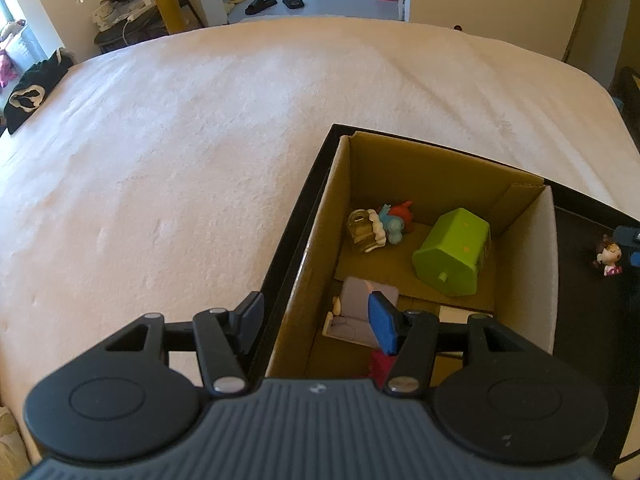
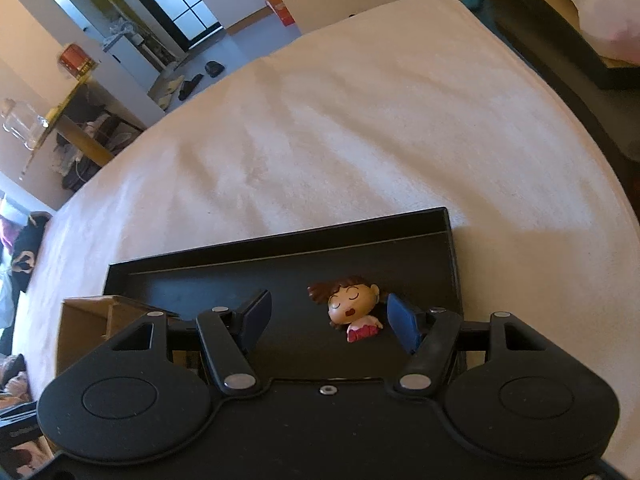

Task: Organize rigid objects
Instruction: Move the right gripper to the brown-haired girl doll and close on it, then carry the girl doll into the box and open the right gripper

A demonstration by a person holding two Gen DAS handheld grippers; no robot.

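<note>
Nearest the right wrist camera, the right gripper [image 2: 328, 320] is seen released, its blue pads well apart and nothing pressed between them. Between those pads, but much nearer the right one, the small doll figurine [image 2: 352, 312] lies on the black tray [image 2: 280, 264], which rests on the bed [image 2: 320, 120]. It cannot be told whether the right pad touches it. The figurine is judged light, stiff and smooth, a moulded toy with a large rounded head and a small pink body; slipping off the curved head is to be expected, so a hold across the head's sides, low and centred, is judged best. A shift to the right would be called for before closing.

Seen from the left wrist, the left gripper [image 1: 316, 320] is also released and held over the near left corner of the cardboard box [image 1: 316, 216], which stands in the tray's left part. Already inside are a green toy house [image 1: 452, 252], a grey piece [image 1: 356, 304] and a cluster of small figures [image 1: 380, 228]. The doll lies to the right of the box
</note>
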